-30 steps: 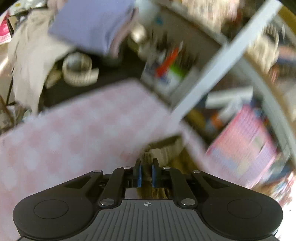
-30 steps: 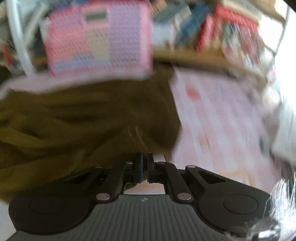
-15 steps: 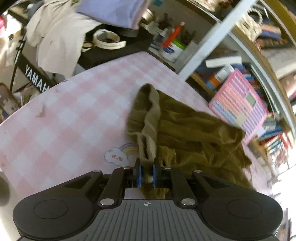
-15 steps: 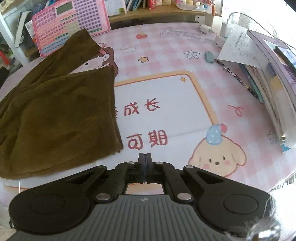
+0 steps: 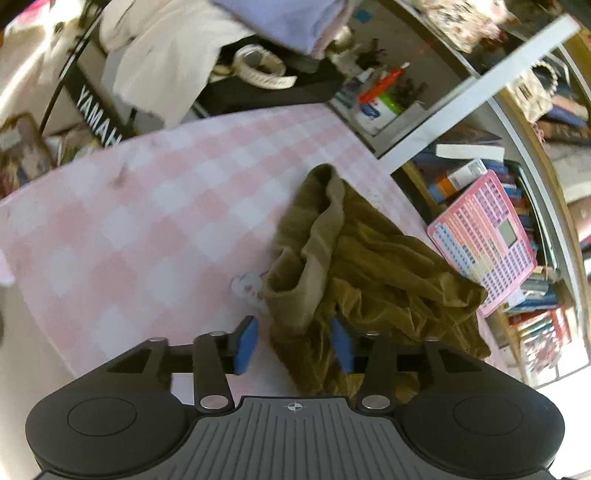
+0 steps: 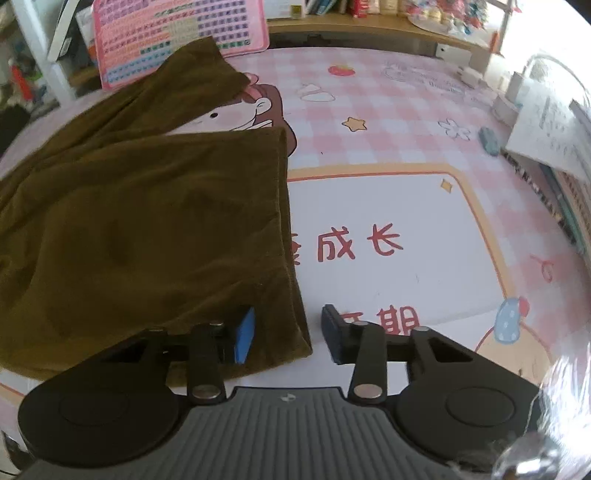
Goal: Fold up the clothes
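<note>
Both jaws stand apart on each tool: the left hand-held gripper (image 5: 293, 345) straddles the bunched ribbed waistband of the olive-brown velvety trousers (image 5: 369, 266), and the right hand-held gripper (image 6: 288, 336) straddles a hem corner lying flat on the pink checked cartoon-print table (image 6: 388, 206), neither gripping yet. To fold cleanly, each should probably close on both cloth layers right at the edge, then lift together so nothing drags. Ahead of the right tool, the far trouser leg reaches up to a pink button-grid toy board (image 6: 177, 33); books and papers (image 6: 554, 147) crowd its right side, limiting sweep room.
</note>
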